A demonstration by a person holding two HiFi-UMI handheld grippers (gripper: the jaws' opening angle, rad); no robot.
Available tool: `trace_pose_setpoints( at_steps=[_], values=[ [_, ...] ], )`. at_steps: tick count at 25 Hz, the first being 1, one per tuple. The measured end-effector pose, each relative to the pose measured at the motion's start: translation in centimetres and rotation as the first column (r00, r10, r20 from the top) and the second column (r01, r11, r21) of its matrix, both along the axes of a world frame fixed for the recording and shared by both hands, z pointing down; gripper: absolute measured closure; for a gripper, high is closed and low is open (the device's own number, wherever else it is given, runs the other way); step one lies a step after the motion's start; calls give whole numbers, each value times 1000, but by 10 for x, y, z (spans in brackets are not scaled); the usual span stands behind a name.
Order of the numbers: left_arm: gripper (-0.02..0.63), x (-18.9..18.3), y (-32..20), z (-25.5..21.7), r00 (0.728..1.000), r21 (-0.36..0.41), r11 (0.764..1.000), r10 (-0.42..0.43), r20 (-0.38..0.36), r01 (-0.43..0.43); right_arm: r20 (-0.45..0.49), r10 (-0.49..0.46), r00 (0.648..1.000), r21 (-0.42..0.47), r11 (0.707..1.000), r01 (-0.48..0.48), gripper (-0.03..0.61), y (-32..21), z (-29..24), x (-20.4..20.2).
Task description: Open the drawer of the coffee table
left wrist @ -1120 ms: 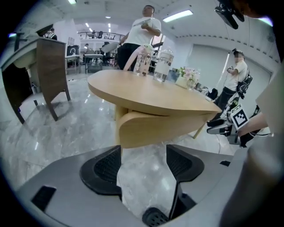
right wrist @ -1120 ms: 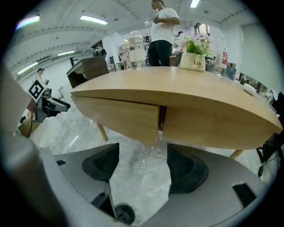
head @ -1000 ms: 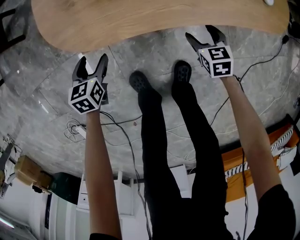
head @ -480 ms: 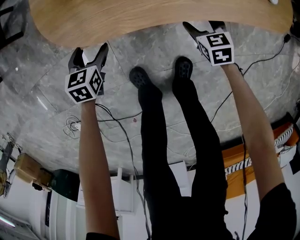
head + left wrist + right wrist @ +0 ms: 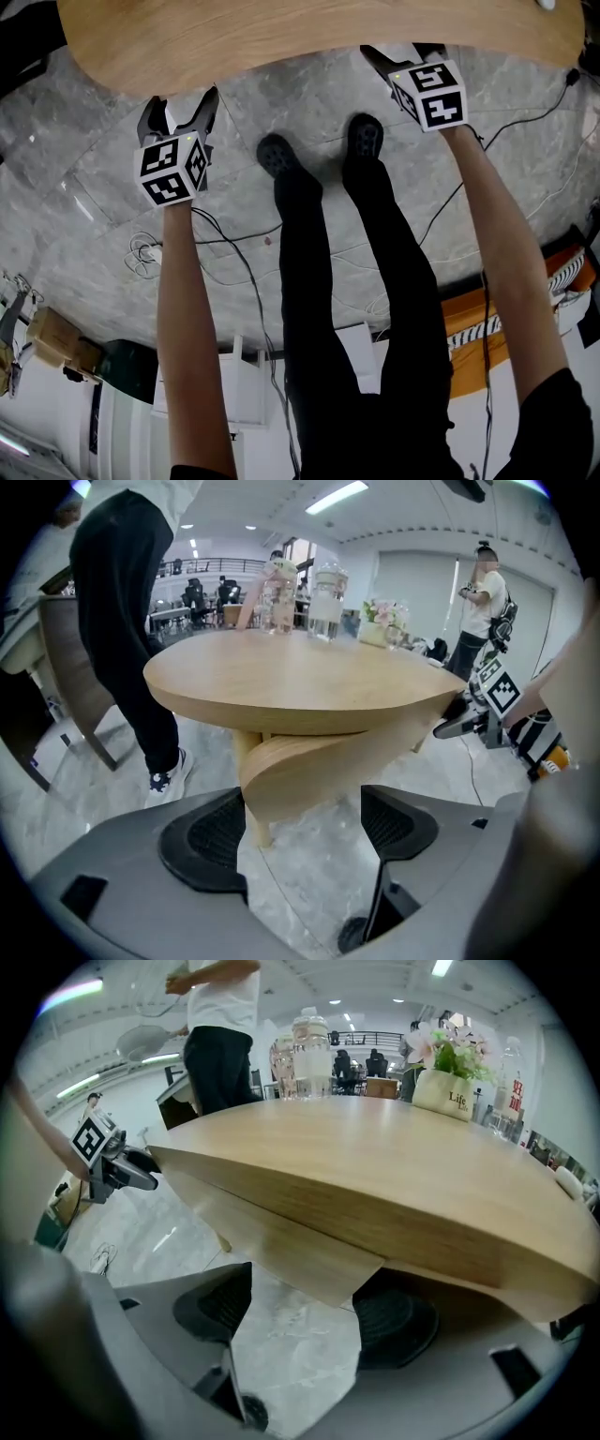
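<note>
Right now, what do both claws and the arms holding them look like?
Left claw and right claw: each has two black tapered fingers, a grey housing and dark ribbed pads. Each carries a white cube printed with black square markers. Forearms bare; black short sleeves above.

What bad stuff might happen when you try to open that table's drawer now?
1. The cables lie on the floor behind the shoes; stepping back could snag one.
2. Glass jars and a flower pot stand on the tabletop; a hard tug might shake them.
3. The right gripper is open, with the wooden panel under the tabletop not yet gripped; closing badly, it could slip off.
</note>
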State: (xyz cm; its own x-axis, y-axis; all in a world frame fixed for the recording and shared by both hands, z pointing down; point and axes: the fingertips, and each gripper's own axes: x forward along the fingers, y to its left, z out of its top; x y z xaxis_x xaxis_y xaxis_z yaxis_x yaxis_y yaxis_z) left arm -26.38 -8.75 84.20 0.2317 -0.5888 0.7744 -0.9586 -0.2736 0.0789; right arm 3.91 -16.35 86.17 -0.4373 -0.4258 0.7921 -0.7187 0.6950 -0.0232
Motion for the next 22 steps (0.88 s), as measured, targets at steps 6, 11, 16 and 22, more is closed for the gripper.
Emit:
trace_pose_setpoints(
  at_steps=[6,11,16,22],
  values=[
    [236,2,1,-1,999,-8,999,-51,-9,50,-7,34,999,-12,999,-34,290,0,0,2],
    [236,4,17,1,997,-29,997,-73,-14,72,-16,26,1000,-35,999,-27,290,15,1,5],
    [238,11,42,2,995,-59,994,-95,-31,93,-23,29,999,-77,997,-30,290,42,3,12],
    [238,16,77,3,993,-105,989,-106,-46,101,-27,32,999,-132,991,-36,290,74,5,19]
  ],
)
